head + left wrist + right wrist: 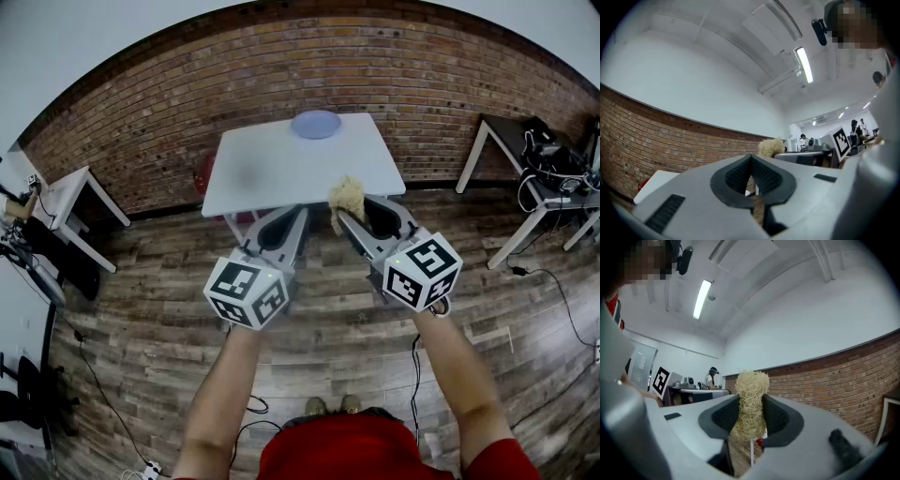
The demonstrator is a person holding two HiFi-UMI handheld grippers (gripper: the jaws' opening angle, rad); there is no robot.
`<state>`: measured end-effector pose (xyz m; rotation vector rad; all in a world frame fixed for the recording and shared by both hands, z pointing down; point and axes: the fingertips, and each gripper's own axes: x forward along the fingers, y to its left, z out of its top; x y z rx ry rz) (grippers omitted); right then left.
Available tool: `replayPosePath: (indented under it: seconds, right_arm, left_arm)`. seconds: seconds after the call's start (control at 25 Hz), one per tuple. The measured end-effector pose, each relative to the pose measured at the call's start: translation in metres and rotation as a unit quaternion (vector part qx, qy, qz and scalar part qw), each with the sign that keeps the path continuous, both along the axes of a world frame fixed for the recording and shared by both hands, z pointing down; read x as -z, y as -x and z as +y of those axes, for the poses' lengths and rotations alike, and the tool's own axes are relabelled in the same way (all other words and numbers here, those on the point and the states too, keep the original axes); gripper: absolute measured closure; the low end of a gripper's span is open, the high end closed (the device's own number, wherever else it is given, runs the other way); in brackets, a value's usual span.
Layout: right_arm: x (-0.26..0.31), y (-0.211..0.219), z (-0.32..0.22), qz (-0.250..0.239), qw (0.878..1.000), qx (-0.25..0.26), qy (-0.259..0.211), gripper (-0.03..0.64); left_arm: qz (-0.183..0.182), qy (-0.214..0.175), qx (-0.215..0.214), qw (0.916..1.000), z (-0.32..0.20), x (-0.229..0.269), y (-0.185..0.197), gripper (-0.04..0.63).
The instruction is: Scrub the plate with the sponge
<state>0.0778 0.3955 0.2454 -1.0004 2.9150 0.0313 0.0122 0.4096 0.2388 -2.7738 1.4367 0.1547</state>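
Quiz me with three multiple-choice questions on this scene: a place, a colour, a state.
1. Where is the plate?
A) on the floor
B) on the white table, at its far edge
C) on a side desk

2. What colour is the sponge?
A) pale straw
B) green
C) pink

3. The left gripper has its fingers:
A) wide apart
B) clamped on a cup
C) shut, empty

Answers: B, it lies at the tabletop's far rim; A, its fibres look straw-yellow; C, the fingers meet with nothing between.
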Motion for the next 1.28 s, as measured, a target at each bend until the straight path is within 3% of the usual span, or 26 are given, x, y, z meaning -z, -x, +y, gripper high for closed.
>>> replayPosePath:
  seconds: [0.56, 1.28]
  right_arm:
    - [-0.004, -0.013, -0.016, -0.022, 1.000, 0.010, 0.012, 0.463]
    - [-0.008, -0.054, -0.045, -0.017, 0.999, 0.028, 0.030, 0.463]
  left_arm:
    - [0.001, 0.014, 0.013, 0.9998, -0.018, -0.012, -0.007, 0.583]
    - [-0.006, 0.019, 0.055, 0.9983, -0.042, -0.015, -0.038, 0.583]
